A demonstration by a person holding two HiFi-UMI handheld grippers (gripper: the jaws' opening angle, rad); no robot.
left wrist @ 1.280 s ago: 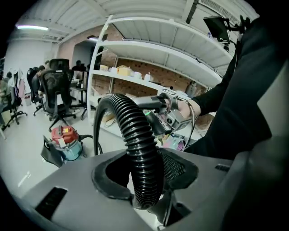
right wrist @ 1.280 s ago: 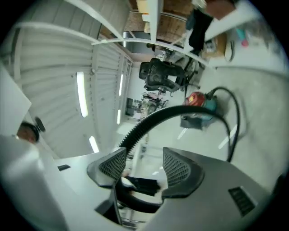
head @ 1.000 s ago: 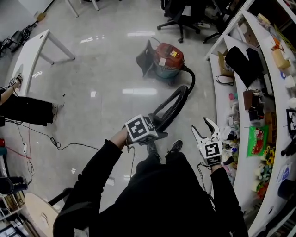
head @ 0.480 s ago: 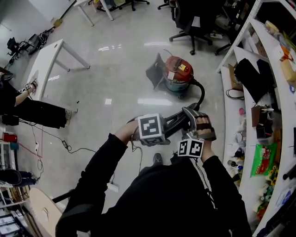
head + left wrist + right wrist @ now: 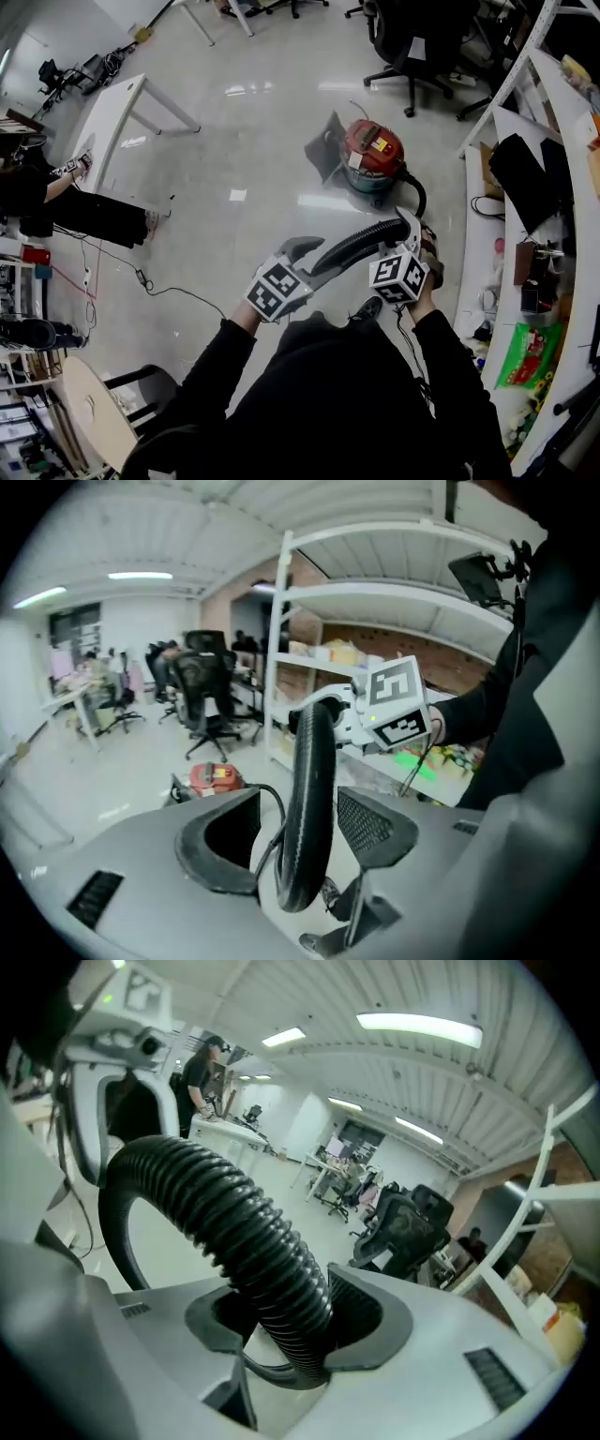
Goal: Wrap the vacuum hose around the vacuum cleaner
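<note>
My left gripper (image 5: 305, 255) has just been opening its jaws. They stand partway apart with the vacuum hose (image 5: 361, 242) running loose between them, a gap on either side (neither pad presses on it). From there the hose spans straight across to my right gripper (image 5: 418, 240), whose jaws have just been closing and are clamped on its ribbed body. Beyond the right gripper the hose curves down to the red vacuum cleaner (image 5: 372, 155) on the floor, well ahead of both grippers.

Black long sleeves (image 5: 220, 361) — grey fingers (image 5: 220, 847), black-and-white marker cubes (image 5: 279, 289).
</note>
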